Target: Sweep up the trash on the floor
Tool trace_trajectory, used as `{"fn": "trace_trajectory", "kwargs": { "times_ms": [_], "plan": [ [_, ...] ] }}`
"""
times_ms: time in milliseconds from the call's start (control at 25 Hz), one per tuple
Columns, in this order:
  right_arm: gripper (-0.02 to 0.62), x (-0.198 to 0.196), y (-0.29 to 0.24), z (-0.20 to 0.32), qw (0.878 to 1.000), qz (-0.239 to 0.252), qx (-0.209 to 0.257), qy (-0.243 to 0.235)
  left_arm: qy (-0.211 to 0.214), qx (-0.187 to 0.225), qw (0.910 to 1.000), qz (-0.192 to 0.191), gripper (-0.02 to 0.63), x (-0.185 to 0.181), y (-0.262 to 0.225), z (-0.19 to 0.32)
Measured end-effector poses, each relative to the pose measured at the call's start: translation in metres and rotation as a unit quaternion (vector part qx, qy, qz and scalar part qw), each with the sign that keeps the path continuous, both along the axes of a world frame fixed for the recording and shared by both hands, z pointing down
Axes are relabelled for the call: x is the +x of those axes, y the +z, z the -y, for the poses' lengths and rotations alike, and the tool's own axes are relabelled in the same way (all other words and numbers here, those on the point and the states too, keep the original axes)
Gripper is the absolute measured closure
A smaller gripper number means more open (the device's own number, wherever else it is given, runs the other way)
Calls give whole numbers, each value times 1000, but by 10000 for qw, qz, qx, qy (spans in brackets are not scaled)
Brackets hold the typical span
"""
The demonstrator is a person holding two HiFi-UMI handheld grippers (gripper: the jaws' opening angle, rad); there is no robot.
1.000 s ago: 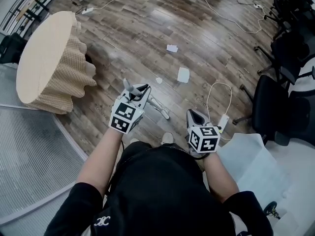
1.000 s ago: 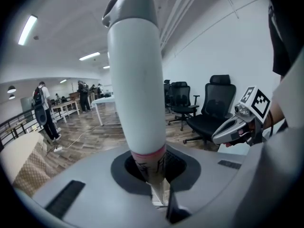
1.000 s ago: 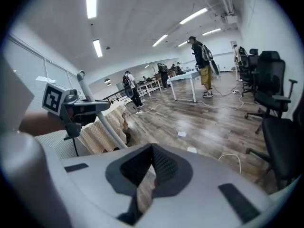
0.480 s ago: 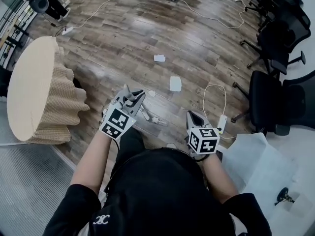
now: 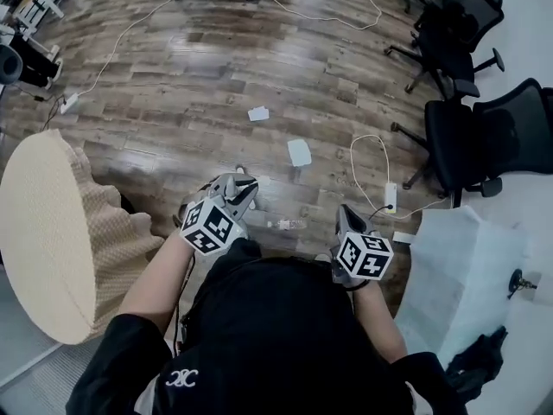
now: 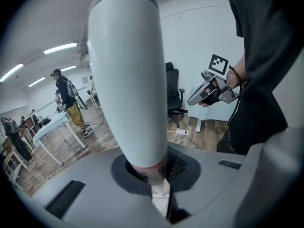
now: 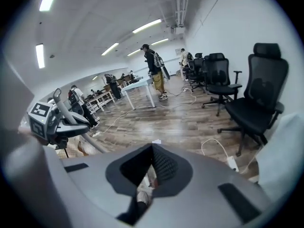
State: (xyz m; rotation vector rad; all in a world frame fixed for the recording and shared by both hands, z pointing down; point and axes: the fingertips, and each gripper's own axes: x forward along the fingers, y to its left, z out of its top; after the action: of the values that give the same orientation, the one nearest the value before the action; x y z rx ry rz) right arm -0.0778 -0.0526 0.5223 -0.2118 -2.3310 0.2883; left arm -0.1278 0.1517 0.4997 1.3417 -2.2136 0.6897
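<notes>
- Furniture was the biggest risk, as I judged it: the wicker table (image 5: 47, 232) bulked out to the left of the left gripper (image 5: 235, 184), and the office chairs (image 5: 484, 137) stood ahead and to the right of the right gripper (image 5: 348, 216). A wide swing could have knocked either.
- The handle (image 6: 128, 80) was clamped in the left jaws, which were closed tight round it. The right jaws were pressed together on nothing, so only one gripper held the tool. A hard push could have let it twist or slip in the pads.
- The power strip (image 5: 390, 199) and its white cable lay just ahead of the right jaws. A stroke that way could have snagged the cable and dragged the strip.
- The paper scraps (image 5: 299, 152) lay on the floor ahead of both jaws and apart from each other. They looked light, so a fast stroke would likely have scattered them rather than gathered them.
- No view showed the sweeping end of the handle. The handle itself filled the left gripper view and blocked the floor beyond the jaws, and the person's body hid the floor beneath both grippers.
- No dustpan showed in any view.
- A pale streak (image 5: 289, 224) between the two grippers may have been the handle's lower part, but I could not tell.
</notes>
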Motion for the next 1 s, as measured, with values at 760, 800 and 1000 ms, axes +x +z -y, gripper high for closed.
{"fn": "trace_trajectory", "kwargs": {
  "times_ms": [760,800,1000],
  "plan": [
    [582,58,-12,-15,9746,-225,543,2162,2282,18,9732,-296,586,-65,45,40],
    [583,62,-13,-10,9731,-232,533,2231,2385,41,9706,-326,586,-57,46,46],
    [582,76,-19,3,9730,-209,622,2215,2736,201,9607,-430,586,-17,48,83]
  ]
}}
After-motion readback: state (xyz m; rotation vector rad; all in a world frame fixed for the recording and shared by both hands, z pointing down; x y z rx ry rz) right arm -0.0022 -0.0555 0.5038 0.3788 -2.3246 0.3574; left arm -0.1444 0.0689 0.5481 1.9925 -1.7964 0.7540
